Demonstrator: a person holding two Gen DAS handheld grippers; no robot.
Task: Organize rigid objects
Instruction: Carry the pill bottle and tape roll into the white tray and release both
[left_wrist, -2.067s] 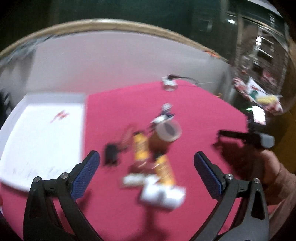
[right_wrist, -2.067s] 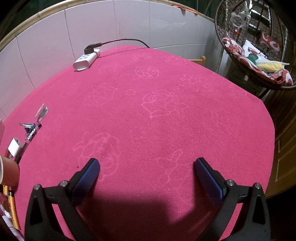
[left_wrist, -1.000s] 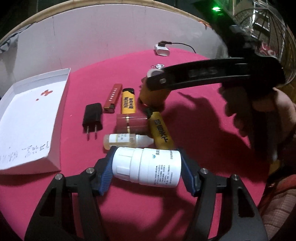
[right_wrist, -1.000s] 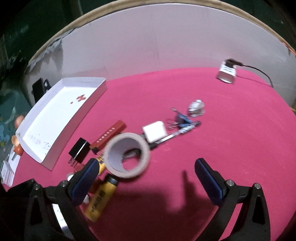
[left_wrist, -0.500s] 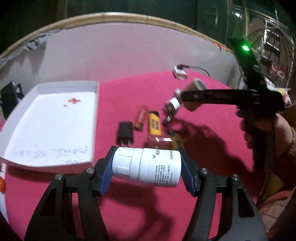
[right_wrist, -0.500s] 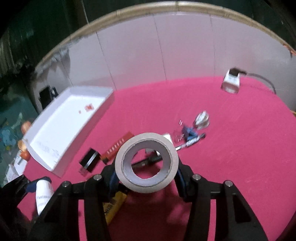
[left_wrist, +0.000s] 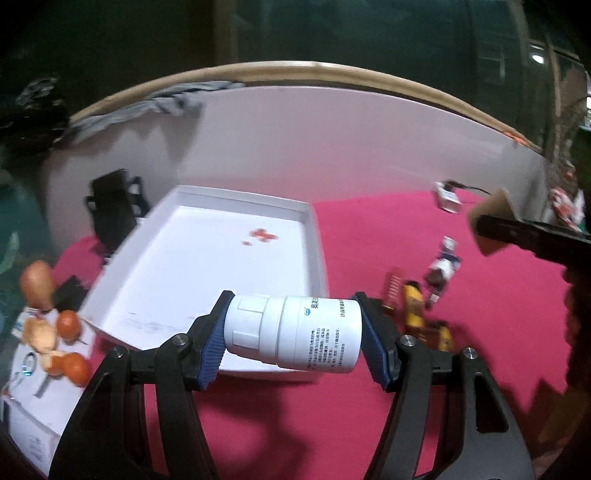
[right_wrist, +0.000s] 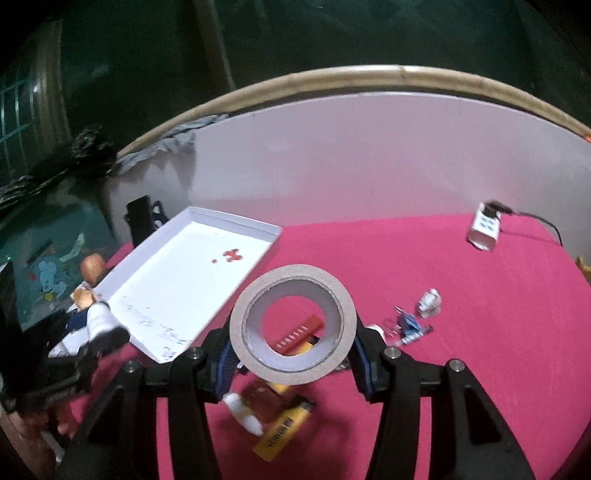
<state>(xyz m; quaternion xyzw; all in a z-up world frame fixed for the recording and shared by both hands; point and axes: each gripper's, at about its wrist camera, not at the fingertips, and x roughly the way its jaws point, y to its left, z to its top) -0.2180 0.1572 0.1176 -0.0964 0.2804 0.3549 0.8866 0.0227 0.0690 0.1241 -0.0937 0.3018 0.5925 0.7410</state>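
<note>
My left gripper (left_wrist: 293, 339) is shut on a white pill bottle (left_wrist: 295, 338), held sideways above the near edge of the white tray (left_wrist: 314, 236). My right gripper (right_wrist: 291, 352) is shut on a roll of beige tape (right_wrist: 293, 326), held upright above the red cloth, right of the tray (right_wrist: 273, 236). The left gripper with the bottle (right_wrist: 99, 317) shows at the left of the right wrist view. Yellow lighters (right_wrist: 284, 428), a red lighter (right_wrist: 299, 334) and a small bottle (right_wrist: 243, 411) lie below the tape.
Clips and small items (right_wrist: 413, 325) lie on the red cloth to the right. A white charger with cable (right_wrist: 484, 225) sits at the back near the white wall. Oranges and peel (left_wrist: 55, 332) lie left of the tray. The right gripper's arm (left_wrist: 535, 236) crosses the left view.
My left gripper has swung left with the pill bottle, toward the tray's near edge. My right gripper has lifted the tape roll a little and turned slightly left.
</note>
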